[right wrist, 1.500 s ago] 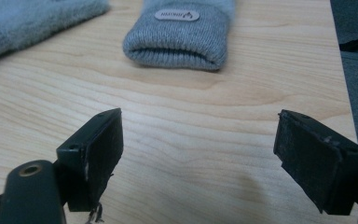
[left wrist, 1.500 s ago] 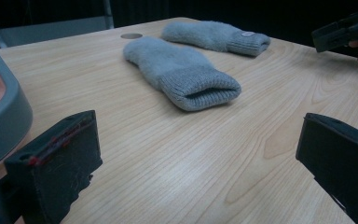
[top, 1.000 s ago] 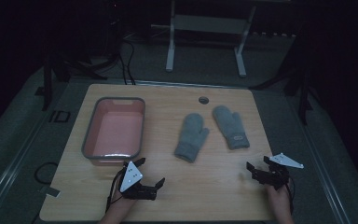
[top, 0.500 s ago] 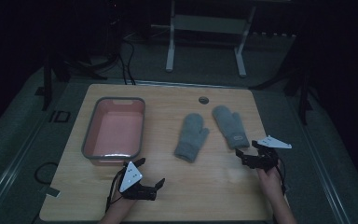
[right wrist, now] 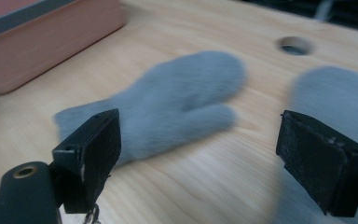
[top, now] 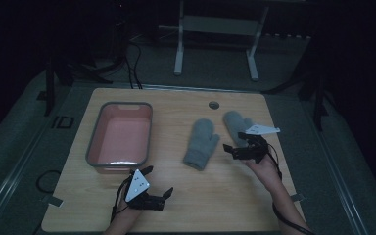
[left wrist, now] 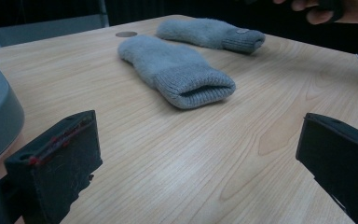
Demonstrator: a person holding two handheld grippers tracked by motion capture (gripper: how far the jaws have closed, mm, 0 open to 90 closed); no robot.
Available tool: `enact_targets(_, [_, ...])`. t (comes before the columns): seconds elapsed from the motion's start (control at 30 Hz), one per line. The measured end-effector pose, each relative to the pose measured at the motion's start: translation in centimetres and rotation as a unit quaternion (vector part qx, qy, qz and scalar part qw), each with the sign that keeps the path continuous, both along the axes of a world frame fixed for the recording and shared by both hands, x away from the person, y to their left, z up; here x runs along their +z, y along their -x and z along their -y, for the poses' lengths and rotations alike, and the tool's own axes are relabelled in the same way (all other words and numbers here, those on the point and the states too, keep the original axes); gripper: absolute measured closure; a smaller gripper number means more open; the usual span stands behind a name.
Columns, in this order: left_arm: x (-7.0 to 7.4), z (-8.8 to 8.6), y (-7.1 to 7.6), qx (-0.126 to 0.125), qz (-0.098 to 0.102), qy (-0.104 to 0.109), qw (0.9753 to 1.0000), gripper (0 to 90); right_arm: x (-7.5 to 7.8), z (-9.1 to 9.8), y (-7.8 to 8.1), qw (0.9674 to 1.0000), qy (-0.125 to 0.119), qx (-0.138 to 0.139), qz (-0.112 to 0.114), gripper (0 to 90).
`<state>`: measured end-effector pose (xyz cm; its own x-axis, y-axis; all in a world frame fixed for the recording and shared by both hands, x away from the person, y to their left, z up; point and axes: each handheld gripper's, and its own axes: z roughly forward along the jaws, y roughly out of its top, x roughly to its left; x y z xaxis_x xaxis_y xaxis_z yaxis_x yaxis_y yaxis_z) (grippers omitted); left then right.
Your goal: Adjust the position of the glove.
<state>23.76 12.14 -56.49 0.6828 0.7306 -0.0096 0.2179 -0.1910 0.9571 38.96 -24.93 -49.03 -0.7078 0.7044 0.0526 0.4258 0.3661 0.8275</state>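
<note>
My right gripper [top: 231, 150] hangs with its jaws wide apart and empty, just beside the cuff end of the right mitten [top: 236, 123], which lies under and ahead of it with its long axis running away from me toward the table's far edge. The left mitten [top: 200, 143] lies just to that gripper's left, cuff toward me. My left gripper [top: 157, 182], also open and empty, sits well apart by the pink tub [top: 92, 145], so the right hand is nearer.
</note>
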Motion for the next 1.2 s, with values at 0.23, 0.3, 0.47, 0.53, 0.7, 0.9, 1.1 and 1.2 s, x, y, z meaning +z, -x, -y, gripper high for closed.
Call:
enact_targets(0.23, [0.0,0.0,0.0,-0.003,0.002,-0.002,1.0000,0.1,-0.7,-3.8,-1.5,0.9987,0.015,0.048,-0.011,19.6])
enact_targets(0.3, [0.0,0.0,0.1,-0.004,0.002,-0.003,1.0000,0.1,-1.0,-4.7,-2.0,0.9983,0.021,0.053,-0.008,21.6])
enact_targets(0.47, [0.1,0.0,0.1,-0.006,0.002,-0.004,1.0000,0.1,-1.7,-6.8,-3.5,0.9975,0.033,0.061,-0.010,29.4])
enact_targets(0.53, [0.1,0.0,0.1,-0.006,0.002,-0.003,1.0000,0.1,-2.2,-7.5,-4.1,0.9971,0.049,0.058,-0.008,31.7])
enact_targets(0.7, [0.1,-0.1,0.1,-0.007,0.001,-0.002,1.0000,0.1,-3.2,-8.8,-5.4,0.9961,0.066,0.057,-0.013,33.9])
enact_targets(0.9, [0.1,0.0,0.2,-0.009,0.001,0.000,1.0000,0.1,-4.3,-9.5,-6.8,0.9944,0.089,0.053,-0.018,36.7])
enact_targets(1.1, [0.1,0.0,0.1,-0.010,0.000,-0.001,0.9999,0.1,-5.8,-9.5,-7.2,0.9920,0.109,0.057,-0.028,46.2])
enact_targets(1.2, [0.1,0.0,0.1,-0.011,0.000,-0.002,0.9999,0.1,-6.0,-9.3,-7.2,0.9920,0.105,0.063,-0.029,58.1])
